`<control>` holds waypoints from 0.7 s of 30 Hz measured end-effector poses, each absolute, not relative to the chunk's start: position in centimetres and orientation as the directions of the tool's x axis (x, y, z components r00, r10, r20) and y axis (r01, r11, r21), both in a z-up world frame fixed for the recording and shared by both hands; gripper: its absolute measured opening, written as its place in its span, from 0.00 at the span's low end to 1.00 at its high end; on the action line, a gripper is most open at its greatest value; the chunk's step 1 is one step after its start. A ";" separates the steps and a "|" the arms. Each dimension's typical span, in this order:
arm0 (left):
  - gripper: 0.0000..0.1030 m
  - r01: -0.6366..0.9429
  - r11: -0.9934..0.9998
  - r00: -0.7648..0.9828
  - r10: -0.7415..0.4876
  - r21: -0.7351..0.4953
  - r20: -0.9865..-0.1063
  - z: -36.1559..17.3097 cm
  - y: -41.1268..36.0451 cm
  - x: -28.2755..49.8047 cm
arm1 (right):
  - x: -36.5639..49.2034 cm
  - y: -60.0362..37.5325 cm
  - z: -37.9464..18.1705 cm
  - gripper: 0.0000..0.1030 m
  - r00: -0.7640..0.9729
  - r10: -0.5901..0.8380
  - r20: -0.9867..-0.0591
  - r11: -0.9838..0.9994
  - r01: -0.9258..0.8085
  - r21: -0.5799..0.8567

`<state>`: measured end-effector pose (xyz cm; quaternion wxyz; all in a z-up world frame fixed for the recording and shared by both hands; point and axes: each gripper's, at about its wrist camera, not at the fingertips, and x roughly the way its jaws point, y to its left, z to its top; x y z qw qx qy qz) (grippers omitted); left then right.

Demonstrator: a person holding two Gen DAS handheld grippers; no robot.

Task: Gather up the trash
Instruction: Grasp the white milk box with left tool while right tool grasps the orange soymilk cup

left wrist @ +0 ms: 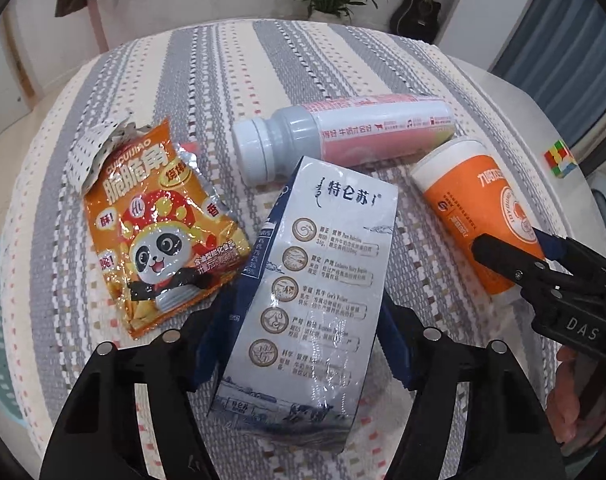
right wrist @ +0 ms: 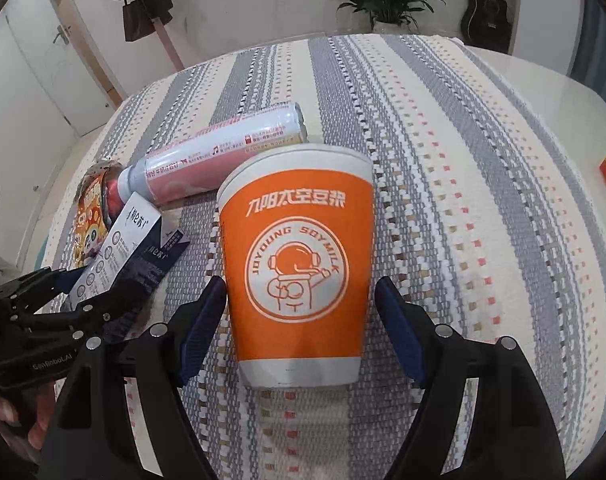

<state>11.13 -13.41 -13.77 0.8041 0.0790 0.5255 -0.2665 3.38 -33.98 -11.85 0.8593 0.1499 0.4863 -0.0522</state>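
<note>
Left claw (left wrist: 299,344) pinching milk carton (left wrist: 307,280), mid-table. Right claw (right wrist: 301,328) spread round lying soy-milk cup (right wrist: 299,264), pads just clear. Risk: cup rolls or crushes if squeeze lands off-centre.

Each hand-held gripper is showing matte black plastic arms studded with round silver screws, ending in dark blue fingers (right wrist: 201,330). The left hand-held gripper (left wrist: 303,342) and the right hand-held gripper (right wrist: 301,332) are matching; bare skin is peeking beside them.

Each view looks forward and down, close over the table (left wrist: 231,64). Both share the orange cup (right wrist: 299,264) and milk carton (left wrist: 303,276).
</note>
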 end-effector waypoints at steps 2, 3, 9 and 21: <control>0.59 0.519 0.841 0.316 -0.356 -0.154 -0.880 -13.3 -13.5 10.8 | 3.3 -34.0 -11.8 0.70 0.521 0.058 -0.851 0.947 0.241 0.212; 0.57 0.528 0.836 0.327 -0.363 -0.151 -0.872 -12.8 -13.4 10.4 | 3.2 -34.0 -11.7 0.70 0.522 0.061 -0.851 0.946 0.241 0.215; 0.55 0.531 0.833 0.383 -0.401 -0.157 -0.832 -10.5 -12.2 9.3 | 2.4 -33.2 -11.1 0.63 0.526 0.043 -0.849 0.957 0.221 0.185; 0.55 0.390 0.895 0.598 -0.426 -0.219 -0.679 -3.8 -2.7 8.8 | 1.2 -27.7 -3.3 0.62 0.669 0.020 -0.743 0.979 0.138 0.150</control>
